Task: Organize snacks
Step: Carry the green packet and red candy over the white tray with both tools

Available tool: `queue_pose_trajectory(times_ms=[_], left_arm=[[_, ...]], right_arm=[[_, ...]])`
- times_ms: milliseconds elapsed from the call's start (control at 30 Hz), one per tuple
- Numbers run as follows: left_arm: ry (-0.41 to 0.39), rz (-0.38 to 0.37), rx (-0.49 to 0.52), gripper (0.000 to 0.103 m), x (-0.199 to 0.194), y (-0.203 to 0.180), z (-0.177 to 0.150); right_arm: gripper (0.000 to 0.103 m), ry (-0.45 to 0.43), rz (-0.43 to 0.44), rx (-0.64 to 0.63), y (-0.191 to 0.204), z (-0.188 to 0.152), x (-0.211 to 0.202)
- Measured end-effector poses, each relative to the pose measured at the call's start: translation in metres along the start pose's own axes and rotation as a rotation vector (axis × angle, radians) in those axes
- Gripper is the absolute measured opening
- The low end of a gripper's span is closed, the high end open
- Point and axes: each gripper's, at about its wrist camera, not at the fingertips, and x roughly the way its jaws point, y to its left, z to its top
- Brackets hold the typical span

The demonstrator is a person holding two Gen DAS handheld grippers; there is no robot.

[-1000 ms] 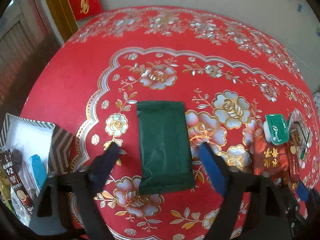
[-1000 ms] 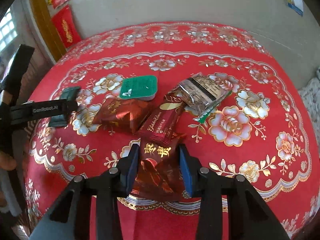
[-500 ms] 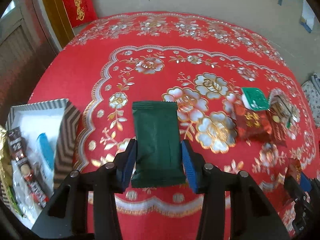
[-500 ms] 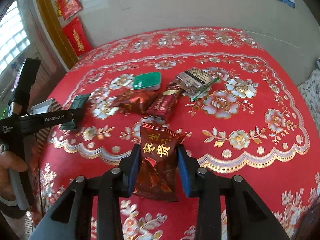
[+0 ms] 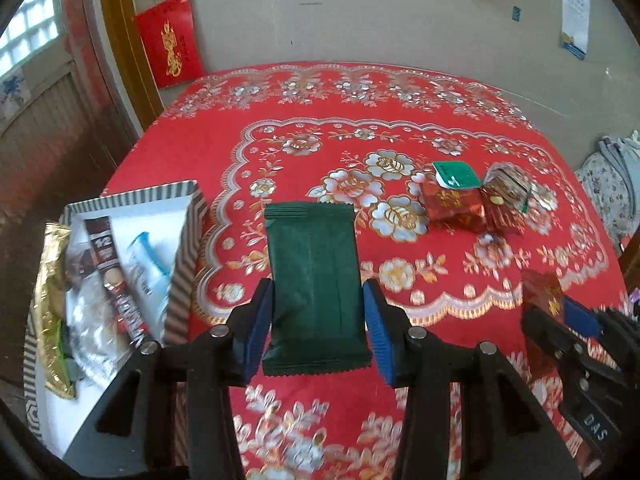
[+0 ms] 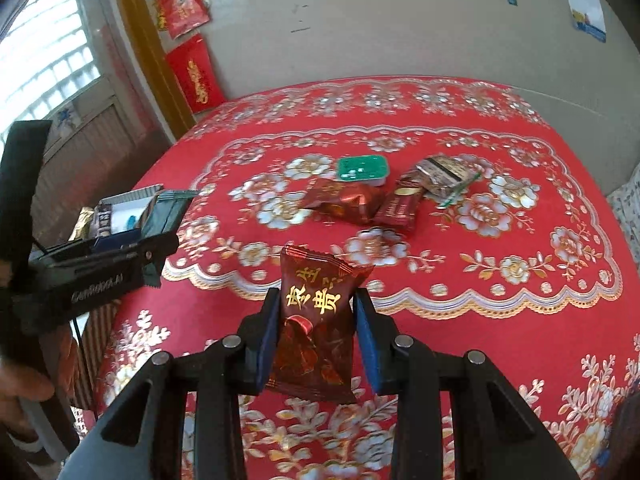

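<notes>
Green packet (image 5: 314, 288) clamped, red packet (image 6: 316, 328) clamped

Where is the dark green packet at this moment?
In the left wrist view, the dark green packet is clamped in the left hand-held gripper, above the red tablecloth, right of the striped box.

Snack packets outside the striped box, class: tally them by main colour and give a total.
Green: 2, the dark green packet and the green-lidded cup
Red: 3, the held red packet, red packet, dark red bar
Silver: 1, silver packet
Total: 6
</notes>
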Motion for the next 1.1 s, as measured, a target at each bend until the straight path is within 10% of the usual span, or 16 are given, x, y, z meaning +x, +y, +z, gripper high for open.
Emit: queue_pose_trajectory(times_ms=[1100], left_arm=[[-0.113, 0.066, -0.083, 0.047, -0.076, 0.074, -0.078]], right_arm=[[0.036, -0.023, 0.132, -0.166, 0.113, -0.016, -0.018]])
